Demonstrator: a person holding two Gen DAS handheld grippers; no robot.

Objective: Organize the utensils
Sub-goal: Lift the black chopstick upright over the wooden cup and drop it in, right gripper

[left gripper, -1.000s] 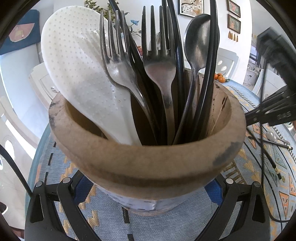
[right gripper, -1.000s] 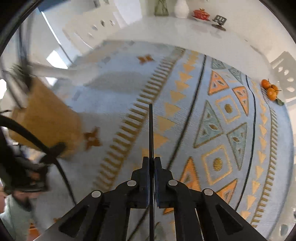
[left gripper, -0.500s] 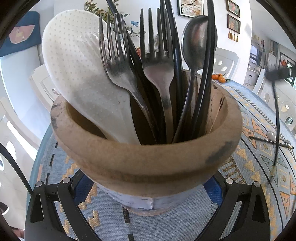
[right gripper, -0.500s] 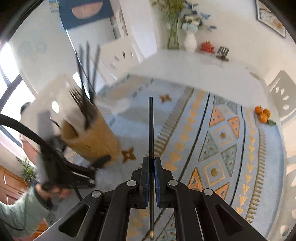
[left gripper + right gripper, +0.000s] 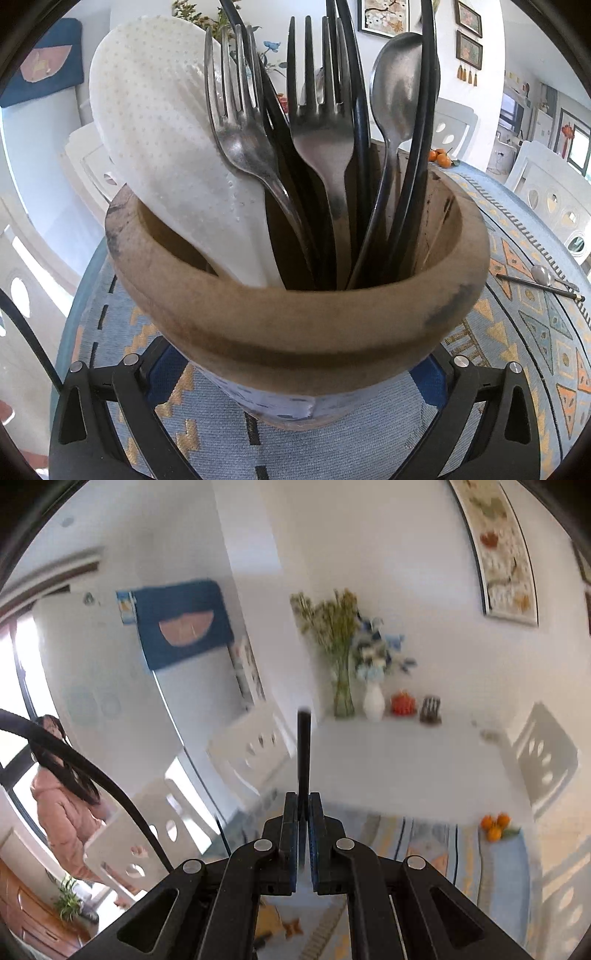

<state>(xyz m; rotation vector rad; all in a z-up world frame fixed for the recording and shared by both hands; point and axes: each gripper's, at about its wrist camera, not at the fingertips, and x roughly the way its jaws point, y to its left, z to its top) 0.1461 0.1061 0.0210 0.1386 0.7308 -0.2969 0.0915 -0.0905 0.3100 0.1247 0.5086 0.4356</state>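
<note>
1. The left gripper has its jaws clamped on the base of a wooden utensil holder, which stands on the patterned cloth over the bench.
2. The holder carries a white rice paddle, two forks, a spoon and black chopsticks.
3. The right gripper has its jaws closed on a single black chopstick, raised above the bench.
4. Another chopstick and a small spoon lie on the cloth to the right.

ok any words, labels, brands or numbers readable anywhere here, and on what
None can be read.
Wooden utensil holder: a pale label at its base, print too blurred.
Framed pictures on the wall: artwork only, no lettering legible.
Blue wall hanging: a shape, no text.
Small blue sticker beside it: too blurred to read.
</note>
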